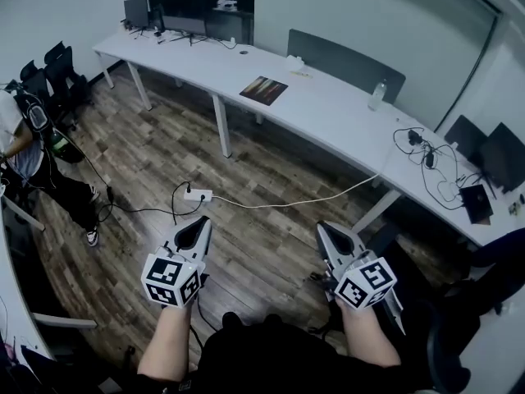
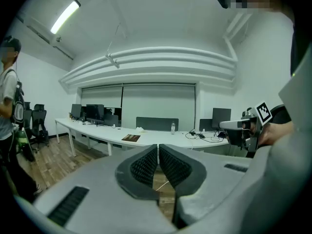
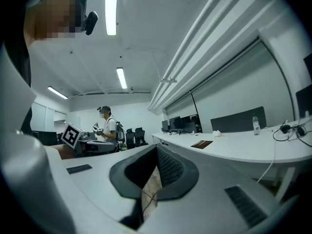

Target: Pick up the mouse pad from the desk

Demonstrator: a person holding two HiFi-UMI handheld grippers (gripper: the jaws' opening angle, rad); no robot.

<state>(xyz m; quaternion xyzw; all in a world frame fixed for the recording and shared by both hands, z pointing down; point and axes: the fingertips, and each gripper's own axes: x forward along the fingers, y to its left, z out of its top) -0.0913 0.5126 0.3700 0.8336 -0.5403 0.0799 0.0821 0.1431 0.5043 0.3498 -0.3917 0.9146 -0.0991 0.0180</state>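
A dark rectangular mouse pad (image 1: pixel 264 89) with a reddish-brown pattern lies flat on the long white desk (image 1: pixel 328 113), far ahead of both grippers. It also shows small in the left gripper view as the mouse pad (image 2: pixel 130 138) and in the right gripper view as the mouse pad (image 3: pixel 202 144). My left gripper (image 1: pixel 197 230) is held over the wooden floor, shut with nothing between its jaws. My right gripper (image 1: pixel 330 238) hangs level beside it, also shut and empty. Both are well short of the desk.
A white power strip (image 1: pixel 197 194) and cables lie on the floor ahead. A water bottle (image 1: pixel 377 93), monitors (image 1: pixel 184 11) and tangled cables (image 1: pixel 435 167) are on the desk. A person (image 1: pixel 29 150) stands at the left near black chairs (image 1: pixel 57 76). Desk legs (image 1: pixel 221 125) stand ahead.
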